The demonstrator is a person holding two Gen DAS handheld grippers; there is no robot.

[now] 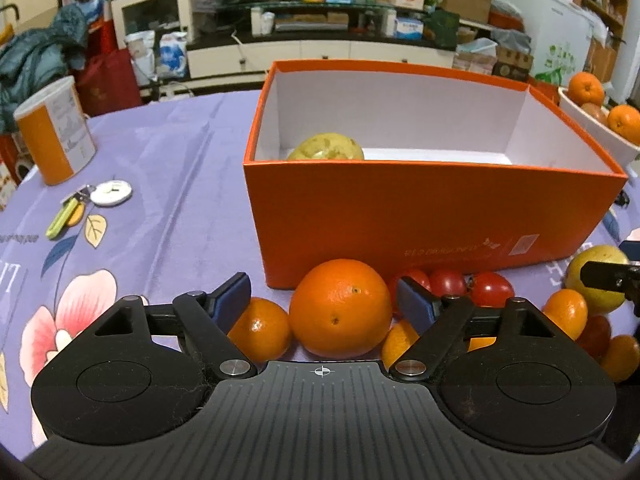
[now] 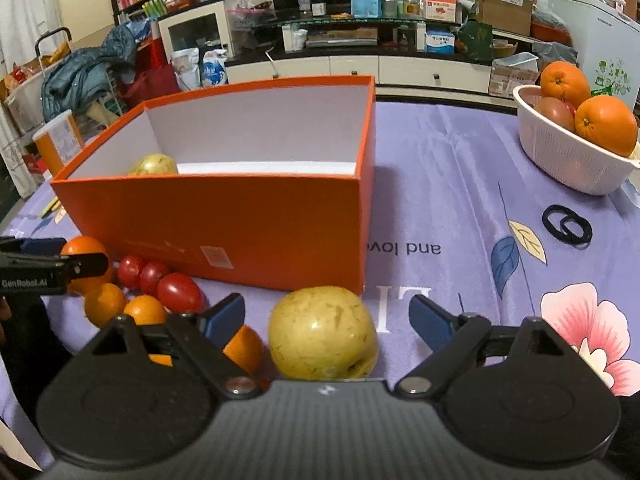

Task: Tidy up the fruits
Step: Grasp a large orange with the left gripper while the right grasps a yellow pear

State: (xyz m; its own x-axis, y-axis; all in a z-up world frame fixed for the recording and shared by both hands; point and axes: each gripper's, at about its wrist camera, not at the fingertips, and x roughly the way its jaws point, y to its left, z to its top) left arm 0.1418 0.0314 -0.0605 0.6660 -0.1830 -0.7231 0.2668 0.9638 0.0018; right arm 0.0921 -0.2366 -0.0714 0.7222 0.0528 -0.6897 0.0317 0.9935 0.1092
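Note:
An open orange box [image 1: 436,216] stands on the purple flowered tablecloth, with one yellow-green fruit [image 1: 326,146] inside at its left. In front of it lie a large orange [image 1: 340,308], small oranges [image 1: 260,334] and red tomatoes [image 1: 448,282]. My left gripper [image 1: 324,300] is open; the large orange sits between its blue pads with gaps on both sides. In the right wrist view a yellow-green apple [image 2: 322,332] lies between the pads of my right gripper [image 2: 328,312], which is open wide and does not touch it.
A white basket [image 2: 568,164] with oranges stands at the right. An orange-and-white canister [image 1: 56,132] and keys [image 1: 80,208] lie at the left. Black hair ties [image 2: 566,222] rest on the cloth right of the box. Cluttered shelves fill the room behind.

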